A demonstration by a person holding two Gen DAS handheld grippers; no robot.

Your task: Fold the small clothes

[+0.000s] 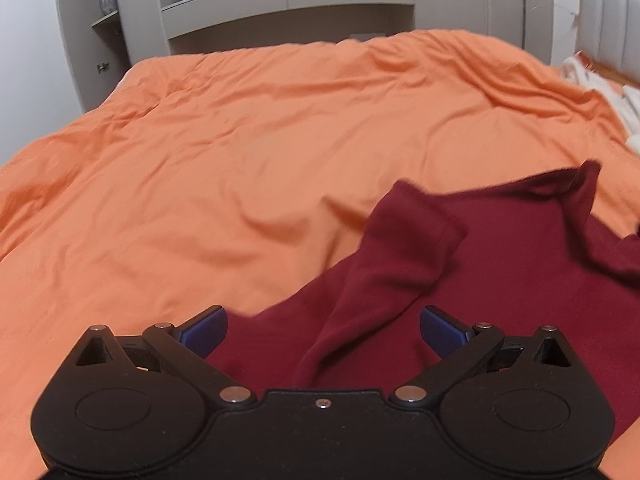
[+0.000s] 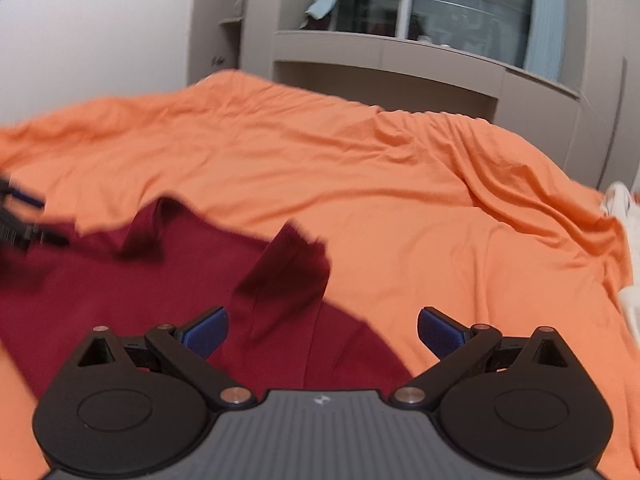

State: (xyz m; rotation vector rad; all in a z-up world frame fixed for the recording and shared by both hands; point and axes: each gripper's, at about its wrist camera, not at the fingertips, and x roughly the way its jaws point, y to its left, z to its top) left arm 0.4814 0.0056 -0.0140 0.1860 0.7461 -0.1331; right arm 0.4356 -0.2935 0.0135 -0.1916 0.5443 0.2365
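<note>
Both tools gaping, nothing gripped — left tool [image 1: 323,331], right tool [image 2: 322,330] — above maroon shirt [image 1: 500,280] on orange bedspread [image 1: 240,160].

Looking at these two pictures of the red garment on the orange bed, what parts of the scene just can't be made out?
- Dark red garment: its near part is hidden behind the open left gripper in the left wrist view, and its right side is cut by the frame edge.
- Right wrist view: the garment's sleeve is motion-blurred, so its hem is unclear.
- White items at the bed's right edge: cut off, unidentifiable.
- Shelf contents: too small and blurred.
</note>
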